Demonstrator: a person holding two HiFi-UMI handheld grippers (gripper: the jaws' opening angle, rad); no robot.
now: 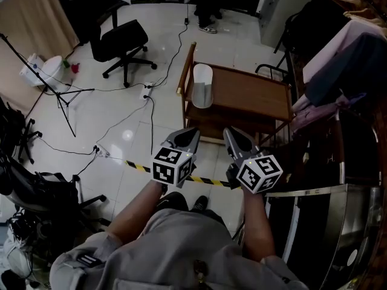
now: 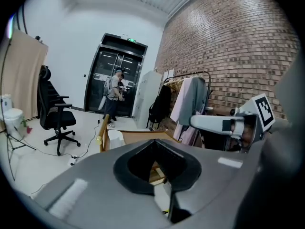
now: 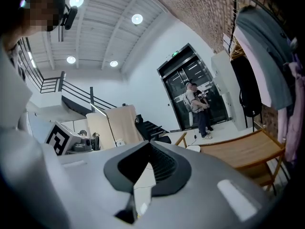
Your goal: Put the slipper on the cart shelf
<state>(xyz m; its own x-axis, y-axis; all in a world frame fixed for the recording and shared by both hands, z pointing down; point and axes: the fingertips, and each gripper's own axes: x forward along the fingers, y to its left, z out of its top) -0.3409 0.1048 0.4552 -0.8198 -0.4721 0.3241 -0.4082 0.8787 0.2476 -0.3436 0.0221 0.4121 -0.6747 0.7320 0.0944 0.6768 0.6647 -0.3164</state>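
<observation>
Grey plastic fingers on both tools are closed tip to tip, with nothing held. My left gripper (image 1: 192, 132) and right gripper (image 1: 230, 132) hover side by side, just short of the near edge of the brown wooden cart (image 1: 254, 95).

Task object: the white slipper (image 1: 202, 84) lies on the cart's top shelf at its left end, just inside the left side frame. Judged: placement looks done.

Risks, as I judge them:
- The slipper sits close to the shelf's left end. A knock on the cart frame from my closed tips could shift it toward that edge.
- Yellow-and-black striped floor tape (image 1: 208, 180) lies between my feet and the cart, and white power strips (image 1: 147, 91) lie on the floor to the cart's left. A caught foot could jolt the cart.
- Hung clothes (image 1: 351, 59) crowd the cart's right side and could snag a tool swung that way.

Counts:
- grippers: 2
- slipper: 1, no partner seen
- cart: 1, with 2 shelves visible
- power strips: 2
- black wheeled office chair (image 1: 121, 41): 1, beyond the cart's left
- person (image 2: 113, 97): 1, at the dark doorway past the cart's far side
</observation>
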